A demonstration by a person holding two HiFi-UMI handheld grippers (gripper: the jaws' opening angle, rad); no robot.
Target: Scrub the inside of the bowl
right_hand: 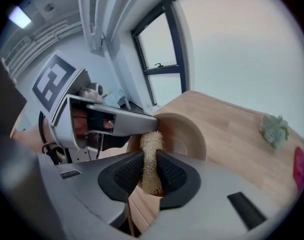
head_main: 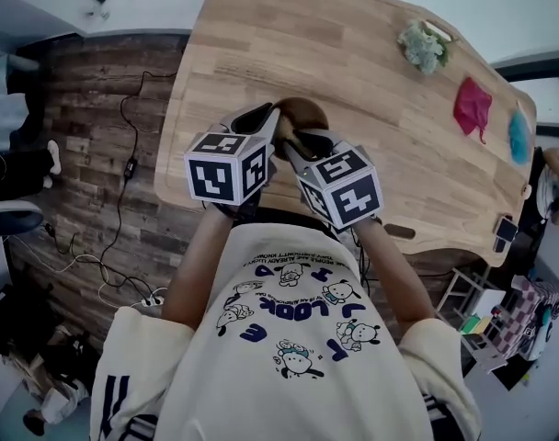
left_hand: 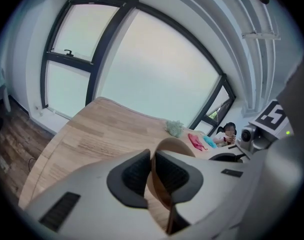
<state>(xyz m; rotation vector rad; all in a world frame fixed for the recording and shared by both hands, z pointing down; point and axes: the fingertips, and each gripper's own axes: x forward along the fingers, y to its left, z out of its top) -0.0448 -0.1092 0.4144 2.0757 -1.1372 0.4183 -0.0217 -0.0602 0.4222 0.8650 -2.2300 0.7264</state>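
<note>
**Left tool.** The left tool (left_hand: 152, 157) is closed on the wall of the wooden bowl (left_hand: 178, 145). The thin wall passes edge-on between the two dark pads, and both pads bear on it. The bowl is thereby held tipped onto its side, with its opening turned toward the right tool (right_hand: 151, 158). Whether the lower rim rests on the bench (head_main: 353, 81) cannot be determined.

**Right tool.** The right tool is closed on a beige loofah pad (right_hand: 151, 141) — the fibrous strip is clamped upright between the pads, with its upper end projecting beyond the fingertips. That end is located at the mouth of the bowl, just beside the point where the rim is clamped by the left tool. Contact between the loofah pad and the inner surface of the bowl cannot be confirmed.

**Position on the bench.** In the head view both tools are seen side by side at the middle of the bench's near edge, directly in front of the person. The bowl is seen between and just beyond them.

**Other items.** Three further items are laid on the bench, well apart from the bowl:
- a pale green scouring pad (head_main: 423, 46), near the far edge;
- a red cloth (head_main: 473, 108), toward the right end;
- a blue item (head_main: 519, 137), at the far right corner — just beside the red cloth.

A dark plank floor (head_main: 86, 108) with a black cable (head_main: 123, 186) is seen beyond the bench's left end.
</note>
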